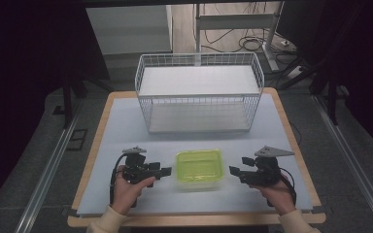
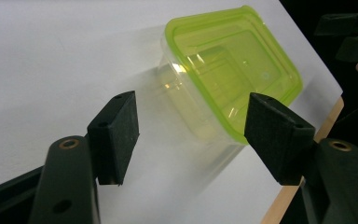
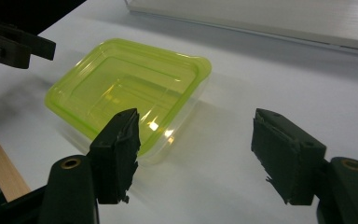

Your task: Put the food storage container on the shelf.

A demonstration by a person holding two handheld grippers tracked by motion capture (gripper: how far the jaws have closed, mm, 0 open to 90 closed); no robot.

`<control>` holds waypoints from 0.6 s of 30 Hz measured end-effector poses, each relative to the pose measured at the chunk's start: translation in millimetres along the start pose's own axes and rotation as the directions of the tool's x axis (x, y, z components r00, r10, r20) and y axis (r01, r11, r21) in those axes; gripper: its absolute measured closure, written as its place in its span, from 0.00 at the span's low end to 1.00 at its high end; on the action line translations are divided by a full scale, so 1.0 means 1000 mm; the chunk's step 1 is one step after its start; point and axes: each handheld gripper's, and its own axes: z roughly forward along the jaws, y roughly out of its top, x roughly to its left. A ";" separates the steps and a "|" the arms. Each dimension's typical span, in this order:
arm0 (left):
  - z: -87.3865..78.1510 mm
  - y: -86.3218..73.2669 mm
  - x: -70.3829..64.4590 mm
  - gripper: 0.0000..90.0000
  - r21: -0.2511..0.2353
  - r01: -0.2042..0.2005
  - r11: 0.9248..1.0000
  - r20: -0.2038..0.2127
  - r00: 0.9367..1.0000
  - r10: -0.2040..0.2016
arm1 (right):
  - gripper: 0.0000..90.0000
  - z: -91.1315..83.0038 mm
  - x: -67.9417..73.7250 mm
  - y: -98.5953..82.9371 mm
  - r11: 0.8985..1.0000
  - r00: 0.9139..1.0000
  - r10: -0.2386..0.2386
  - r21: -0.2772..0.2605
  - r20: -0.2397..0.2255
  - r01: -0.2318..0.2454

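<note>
Nearest to you, your left gripper (image 1: 166,171) and right gripper (image 1: 233,171) rest low over the front of the counter (image 1: 121,126), one on either side of the clear plastic food container with the lime-green lid (image 1: 199,169). Both point inward at it. In the left gripper view the fingers (image 2: 116,133) stand wide apart and hold nothing; the container (image 2: 228,79) lies just ahead of them, nearer the right-hand finger, with bare counter between. In the right gripper view the fingers (image 3: 286,156) are likewise spread wide and empty; the container (image 3: 130,91) sits ahead and toward the left-hand finger, whose tip overlaps its near corner in the picture, though contact cannot be confirmed.

The container stands upright on the counter, lid seated, near the front edge and roughly midway between your hands. It appears empty as far as the translucent walls show.

Farther back, the white wire basket (image 1: 199,92) stands at the rear of the counter, well apart from the container, and nothing lies inside it.

Judged from this arrangement, the work is at its opening stage: both grippers are set for approach, no grasp is made, and the container is not yet lifted. Closing on it, raising it and carrying it, probably to the basket, all remain.
</note>
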 end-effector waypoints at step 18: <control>0.025 0.014 0.001 0.38 0.024 0.068 0.997 0.061 0.996 -0.069 | 0.35 0.037 0.004 0.021 0.996 0.998 0.052 0.070 -0.030 -0.049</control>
